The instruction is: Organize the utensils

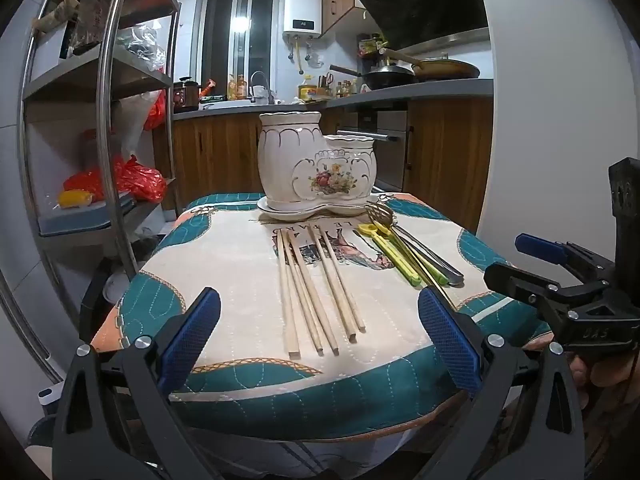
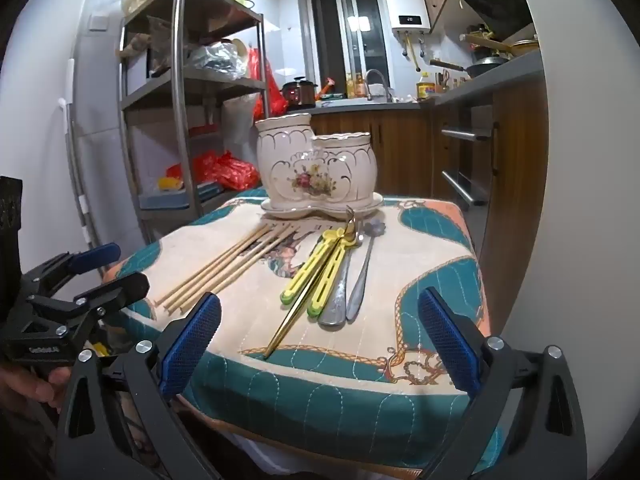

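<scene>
Two grippers, left [image 1: 319, 336] and right [image 2: 319, 336], held wide open, empty, near table edge [image 1: 280, 404]. Patterned cloth [image 1: 224, 264] spread; wooden chopsticks [image 1: 316, 292] left, spoons and forks [image 2: 336, 276] right, ceramic holder [image 1: 316, 160] far. Kitchen counter [image 1: 400, 94], shelving [image 1: 92, 80] behind. Table legs hidden.
</scene>
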